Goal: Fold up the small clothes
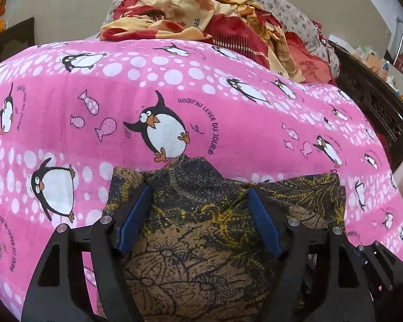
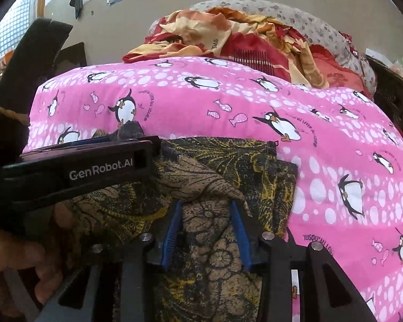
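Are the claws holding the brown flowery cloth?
The left claw stands open over the brown cloth. The right claw has a raised fold between its pads; whether they pinch it is unclear.

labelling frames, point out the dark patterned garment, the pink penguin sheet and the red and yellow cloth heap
dark patterned garment (image 1: 201, 255), left wrist view, brown middle
pink penguin sheet (image 1: 228, 123), left wrist view, bare pink stretch
red and yellow cloth heap (image 2: 228, 35), right wrist view, top folds

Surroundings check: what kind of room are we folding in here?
Most likely a bedroom at home. The brown patterned garment lies on a bed under a pink penguin sheet, with a crumpled red and yellow blanket and a flowered pillow behind it.
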Tool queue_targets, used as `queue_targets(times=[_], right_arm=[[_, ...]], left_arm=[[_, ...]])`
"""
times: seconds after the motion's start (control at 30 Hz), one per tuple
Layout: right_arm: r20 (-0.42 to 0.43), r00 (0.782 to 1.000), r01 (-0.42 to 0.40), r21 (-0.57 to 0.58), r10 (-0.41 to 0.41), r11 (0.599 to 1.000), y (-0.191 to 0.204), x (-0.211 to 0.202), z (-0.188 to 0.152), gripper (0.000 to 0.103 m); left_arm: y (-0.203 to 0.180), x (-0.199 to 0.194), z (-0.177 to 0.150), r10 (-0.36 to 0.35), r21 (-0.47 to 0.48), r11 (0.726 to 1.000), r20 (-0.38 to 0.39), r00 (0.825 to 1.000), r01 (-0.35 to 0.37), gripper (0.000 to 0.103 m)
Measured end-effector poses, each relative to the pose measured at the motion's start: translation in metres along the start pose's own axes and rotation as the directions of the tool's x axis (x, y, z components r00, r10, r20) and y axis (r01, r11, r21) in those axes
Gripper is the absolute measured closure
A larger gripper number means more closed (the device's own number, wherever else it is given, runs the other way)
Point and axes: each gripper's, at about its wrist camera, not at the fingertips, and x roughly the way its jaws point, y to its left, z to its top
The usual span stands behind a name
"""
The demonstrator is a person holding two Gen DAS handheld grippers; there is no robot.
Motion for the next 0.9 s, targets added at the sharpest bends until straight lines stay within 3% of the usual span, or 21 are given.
queue_targets(times=[0.07,0.17,0.23,0.3,0.37,0.5,0.67,0.73,0.8,0.9], right_arm=[[-0.001,1.0,-0.004,0.004,0.004,1.0,0.001,0.0,-0.001,0.064],[-0.034,0.999,-0.038,-0.018,0.037,0.999,0.005,0.003,0.003,0.049],[-0.082,0.995,-0.06,-0.033,0.058,0.998,0.005,-0.002,0.006,0.046],[-0.116,0.993,-0.032,-0.032,0.028,0.999,-0.002,-0.023,0.004,0.046],[-0.107,0.994,0.021,-0.011,-0.023,1.0,-0.014,-0.054,-0.007,0.044],[-0.052,0.997,-0.046,0.037,0.048,0.998,-0.037,-0.12,-0.05,0.044],[0.01,0.988,-0.151,-0.005,0.151,0.989,-0.012,-0.155,-0.087,0.044],[-0.03,0.99,-0.137,-0.048,0.135,0.989,0.006,-0.145,-0.102,0.044],[-0.187,0.978,-0.097,-0.034,0.089,0.995,0.013,-0.113,-0.119,0.044],[-0.149,0.981,-0.107,0.102,0.121,0.989,-0.003,-0.128,-0.115,0.044]], left_arm=[[-0.001,0.001,0.001,0.002,0.005,1.0,-0.004,1.0,-0.002,0.026],[-0.002,0.003,0.005,0.001,0.011,1.0,-0.021,1.0,-0.001,0.024],[-0.004,0.0,0.012,-0.003,0.037,0.999,-0.058,0.998,0.005,0.024],[-0.001,-0.018,0.019,-0.031,0.053,0.998,-0.097,0.995,0.036,0.024],[0.011,-0.054,0.017,-0.072,0.024,0.997,-0.072,0.995,0.074,0.024],[0.023,-0.125,-0.031,-0.085,0.08,0.993,-0.019,0.996,0.086,0.024],[0.018,-0.15,-0.107,-0.073,0.148,0.986,-0.064,0.995,0.082,0.024],[0.017,-0.133,-0.133,-0.039,0.155,0.986,-0.15,0.988,0.062,0.023],[0.02,-0.133,-0.142,-0.031,0.134,0.99,-0.139,0.99,0.049,0.023],[0.024,-0.148,-0.14,-0.042,0.087,0.995,-0.129,0.991,0.053,0.023]])
